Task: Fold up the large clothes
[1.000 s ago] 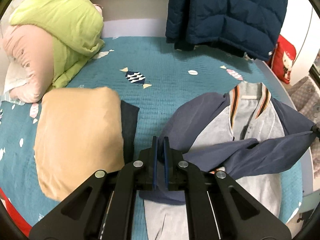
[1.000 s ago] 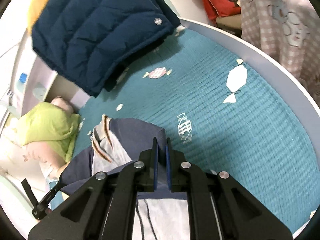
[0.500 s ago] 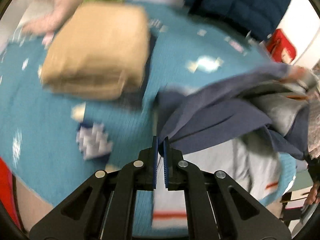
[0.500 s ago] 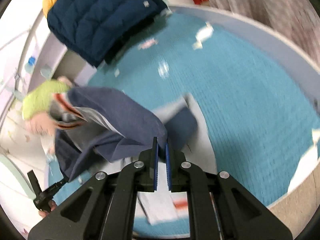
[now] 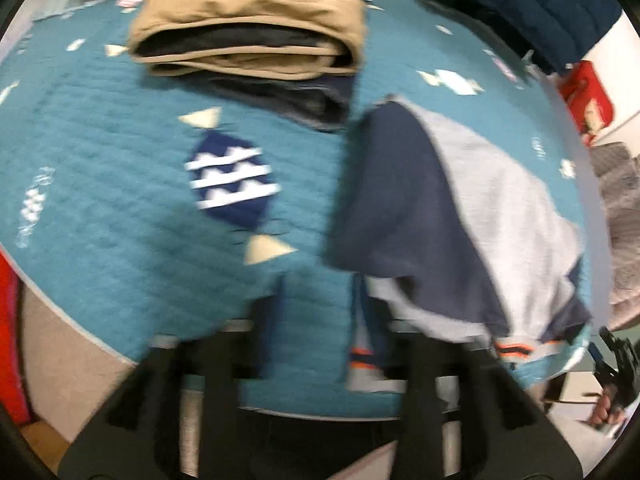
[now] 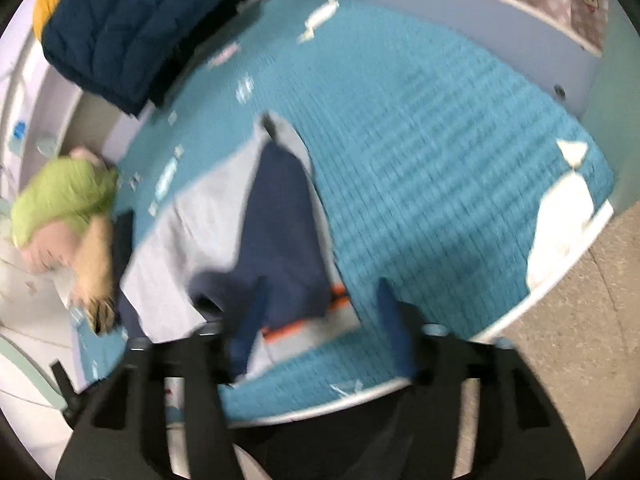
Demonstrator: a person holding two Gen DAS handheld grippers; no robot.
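While both jaws have just been opening, the left gripper (image 5: 316,312) and right gripper (image 6: 320,312) stand spread, gripping nothing. Jacket (image 5: 460,216) lies folded on the bed (image 5: 120,184), long axis running away, hem nearest both grippers.

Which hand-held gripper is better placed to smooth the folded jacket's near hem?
Probably right: the right hand-held gripper, open, hangs directly over the jacket hem; the left hand-held gripper, also open, mostly over bedspread.

Bedspread (image 5: 120,152) quilted cloth; jacket (image 5: 500,200) seemingly soft jersey.
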